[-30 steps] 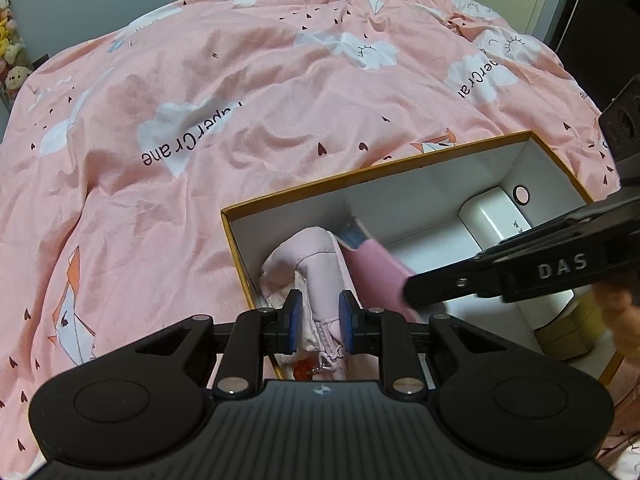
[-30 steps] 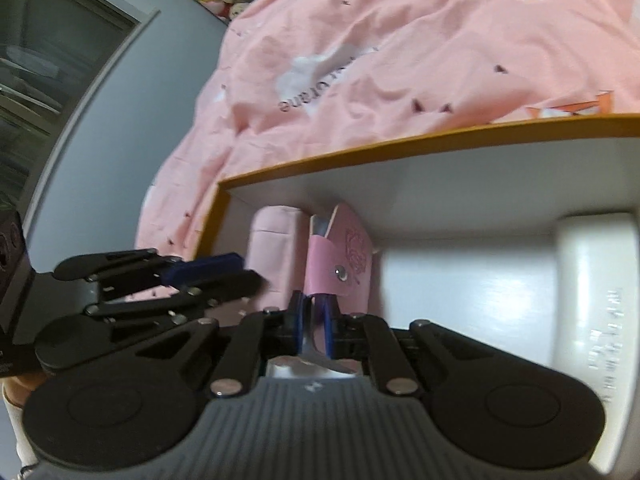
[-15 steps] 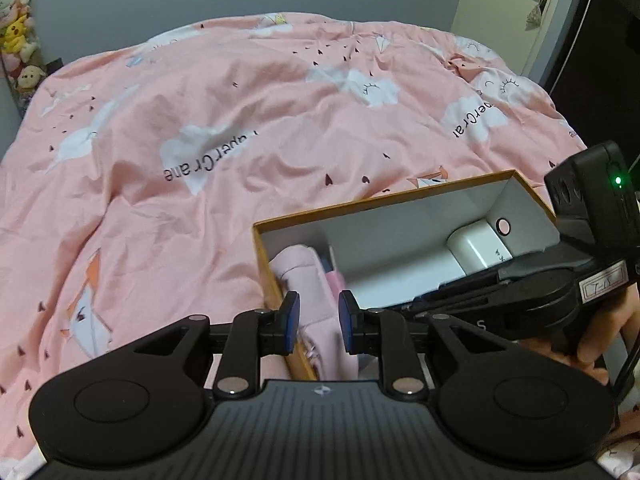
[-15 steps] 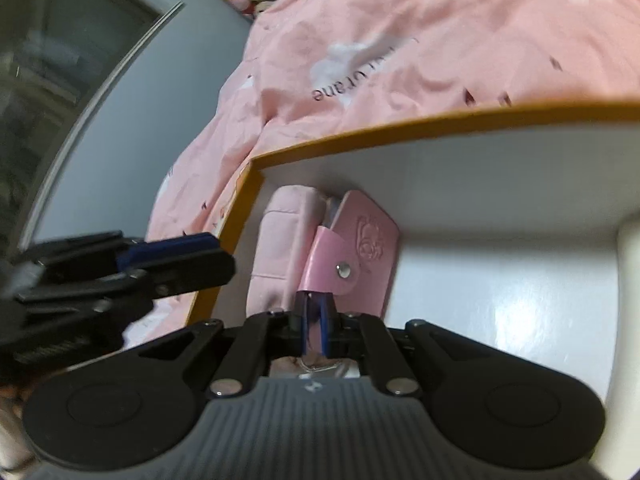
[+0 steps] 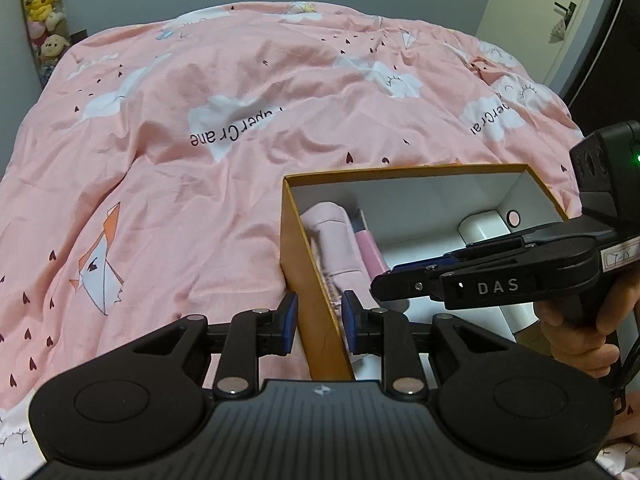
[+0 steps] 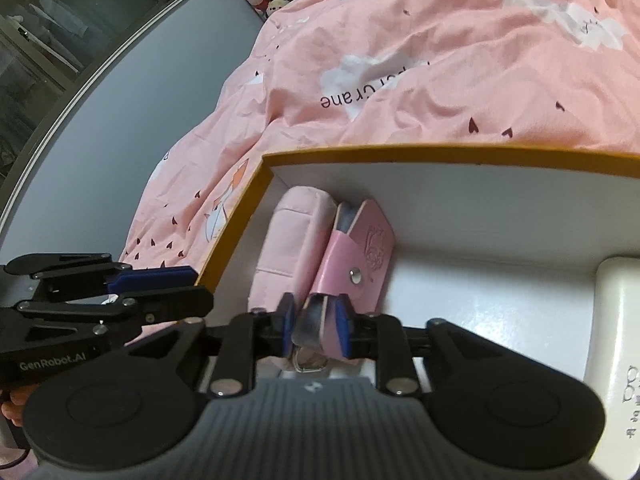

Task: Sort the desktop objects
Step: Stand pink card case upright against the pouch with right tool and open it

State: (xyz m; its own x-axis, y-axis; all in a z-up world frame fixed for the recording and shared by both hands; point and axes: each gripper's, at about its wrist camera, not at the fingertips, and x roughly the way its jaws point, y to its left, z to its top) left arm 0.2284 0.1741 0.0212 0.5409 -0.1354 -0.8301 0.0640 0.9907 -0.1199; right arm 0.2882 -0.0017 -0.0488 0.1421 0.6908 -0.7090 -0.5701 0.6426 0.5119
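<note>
An orange box with a white inside lies on the pink bed cover. In it a pink pouch lies along the left wall. A pink snap key case leans against the pouch. My right gripper reaches into the box. Its jaws are opening around the key case's near end and the pads no longer squeeze it. My left gripper hovers at the box's left wall with its jaws opening slightly. The wall shows between its pads, untouched.
A white hard case lies at the box's right end. A hand holds the right gripper's handle. The rumpled pink duvet covers the bed. Plush toys stand by the far wall, and a door is at the far right.
The right jaws, shut on the key case before, have spread apart, leaving it against the pouch. The left gripper has drawn back to the left, off the pouch and over the box wall.
</note>
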